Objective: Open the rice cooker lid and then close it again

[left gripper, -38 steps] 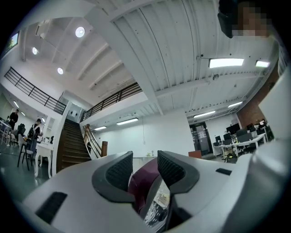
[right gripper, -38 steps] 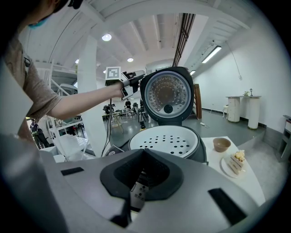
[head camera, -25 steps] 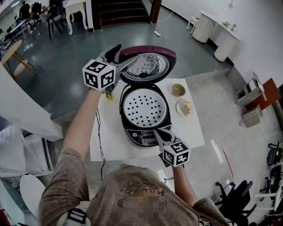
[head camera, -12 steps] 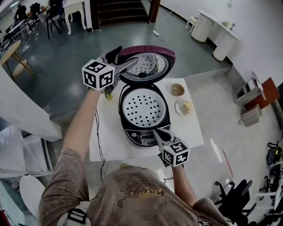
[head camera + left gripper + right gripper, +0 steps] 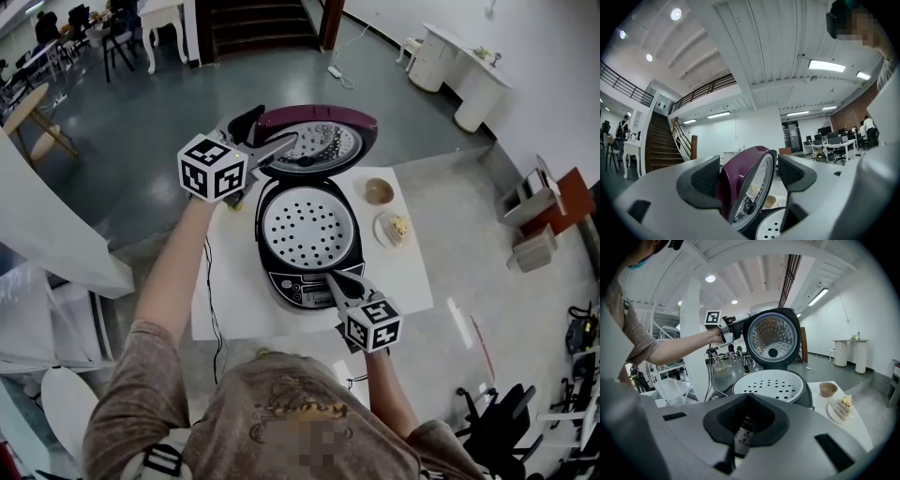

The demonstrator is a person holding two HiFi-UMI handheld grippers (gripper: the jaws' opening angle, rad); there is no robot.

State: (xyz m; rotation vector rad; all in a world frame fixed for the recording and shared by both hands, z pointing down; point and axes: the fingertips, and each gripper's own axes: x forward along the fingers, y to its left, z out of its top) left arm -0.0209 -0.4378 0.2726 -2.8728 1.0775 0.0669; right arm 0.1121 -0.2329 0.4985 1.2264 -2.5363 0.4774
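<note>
**Lid up, and we judge the closing step to be in hand.**
The rice cooker (image 5: 281,281) sits on the white table (image 5: 225,300). Its lid (image 5: 319,141) is raised at the cooker's 12 o'clock and leans toward us. At 10 o'clock our left gripper (image 5: 272,133) clamps the lid's rim, one jaw on the purple shell, the other on the inner face. At 6 o'clock our right gripper (image 5: 337,284), jaws together on nothing, hovers by the control panel (image 5: 305,292). Next we need to swing the lid down along its hinge arc and press until it latches.
</note>
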